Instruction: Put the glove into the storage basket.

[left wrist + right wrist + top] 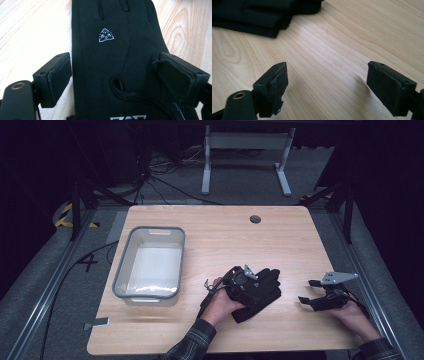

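At the lower middle of the high view, black gloves [260, 292] lie stacked on the table [220, 235]. Left claw [113, 75] straddles them open; right claw [311, 292] stands open, apart. Closing now may pinch only the top glove and drag the stack askew.

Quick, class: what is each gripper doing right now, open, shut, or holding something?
Left gripper: open, jaws either side of the black glove, not pressing it.
Right gripper: open, holding nothing, over bare table.
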`<state>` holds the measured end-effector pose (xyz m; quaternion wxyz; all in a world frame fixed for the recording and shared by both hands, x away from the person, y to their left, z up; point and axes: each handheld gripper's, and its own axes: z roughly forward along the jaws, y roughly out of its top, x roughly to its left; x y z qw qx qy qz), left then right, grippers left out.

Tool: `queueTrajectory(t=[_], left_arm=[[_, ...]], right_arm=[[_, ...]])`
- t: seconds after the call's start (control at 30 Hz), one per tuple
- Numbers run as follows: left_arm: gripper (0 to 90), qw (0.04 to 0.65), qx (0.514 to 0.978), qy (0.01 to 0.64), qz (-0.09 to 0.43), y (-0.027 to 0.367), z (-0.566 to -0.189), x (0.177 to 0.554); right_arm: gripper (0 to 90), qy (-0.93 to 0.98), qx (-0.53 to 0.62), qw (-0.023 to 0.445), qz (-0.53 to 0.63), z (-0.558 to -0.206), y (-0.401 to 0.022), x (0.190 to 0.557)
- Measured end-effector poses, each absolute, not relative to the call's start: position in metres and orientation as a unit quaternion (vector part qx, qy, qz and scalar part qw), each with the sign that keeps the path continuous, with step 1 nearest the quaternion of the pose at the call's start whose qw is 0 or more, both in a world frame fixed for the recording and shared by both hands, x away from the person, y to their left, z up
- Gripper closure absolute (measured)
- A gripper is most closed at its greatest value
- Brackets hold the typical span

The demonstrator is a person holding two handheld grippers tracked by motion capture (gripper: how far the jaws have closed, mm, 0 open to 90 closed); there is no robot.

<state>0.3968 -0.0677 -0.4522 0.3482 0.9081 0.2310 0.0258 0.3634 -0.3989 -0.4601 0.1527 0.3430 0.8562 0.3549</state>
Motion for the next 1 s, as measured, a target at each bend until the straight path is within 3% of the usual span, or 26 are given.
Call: queueTrajectory(t=[0.37,0.53,0.67,0.73,0.83,1.0], left_arm=[[15.5,0.336,0.914,0.227,0.021,-0.0687,-0.4582,0.3981],[21.5,0.335,0.916,0.217,0.024,-0.0689,-0.4573,0.3962],[31.3,0.334,0.92,0.205,0.013,-0.068,-0.4549,0.3951],[44.8,0.337,0.922,0.192,0.003,-0.0681,-0.4539,0.3952],[56.7,0.335,0.923,0.187,-0.009,-0.0688,-0.4527,0.3947],[66.2,0.334,0.921,0.2,-0.032,-0.0694,-0.4516,0.3962]], right_arm=[[12.7,0.855,0.342,0.158,0.357,-0.4656,-0.3978,0.3644],[9.5,0.852,0.344,0.16,0.36,-0.467,-0.398,0.3651],[8.9,0.852,0.344,0.161,0.36,-0.4673,-0.3979,0.3657],[8.3,0.853,0.343,0.159,0.359,-0.4673,-0.3979,0.3657],[7.8,0.854,0.343,0.159,0.358,-0.4672,-0.3978,0.3658],[7.3,0.855,0.342,0.158,0.357,-0.4673,-0.3976,0.3659]])
